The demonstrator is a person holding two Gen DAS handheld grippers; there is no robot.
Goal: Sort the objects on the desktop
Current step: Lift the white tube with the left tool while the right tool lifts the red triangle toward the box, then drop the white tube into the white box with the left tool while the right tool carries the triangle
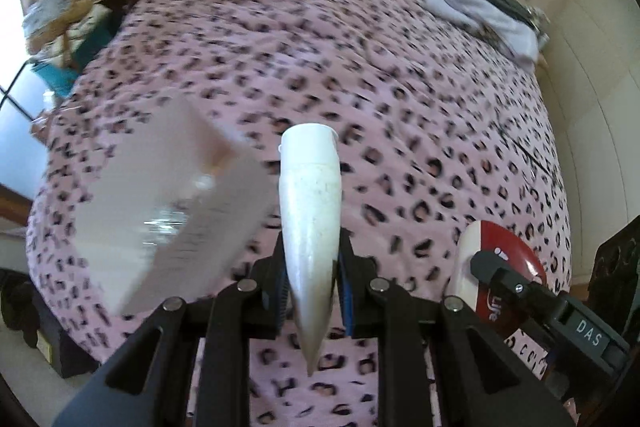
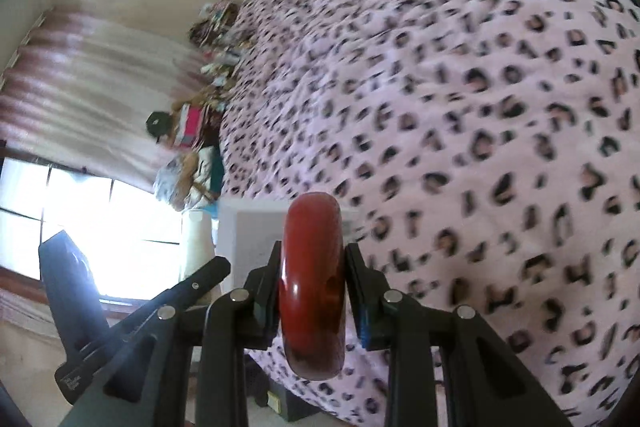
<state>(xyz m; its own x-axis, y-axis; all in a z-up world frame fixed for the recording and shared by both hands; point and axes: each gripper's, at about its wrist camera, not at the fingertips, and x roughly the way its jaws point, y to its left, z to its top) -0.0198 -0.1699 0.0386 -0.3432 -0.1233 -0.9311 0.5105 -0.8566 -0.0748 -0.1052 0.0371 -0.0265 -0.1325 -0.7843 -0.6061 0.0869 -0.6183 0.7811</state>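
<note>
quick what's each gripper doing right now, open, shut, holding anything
Left gripper: shut on a white tube.
Right gripper: shut on a red and white case.

the white open-topped box (image 1: 160, 211) is smeared by motion blur, so the print on its side and the shiny thing inside cannot be read. in the right wrist view the red glossy rounded object (image 2: 312, 287) hides most of that box. the clutter beside the pink leopard-print bed (image 1: 360, 67) is too blurred to identify.
</note>
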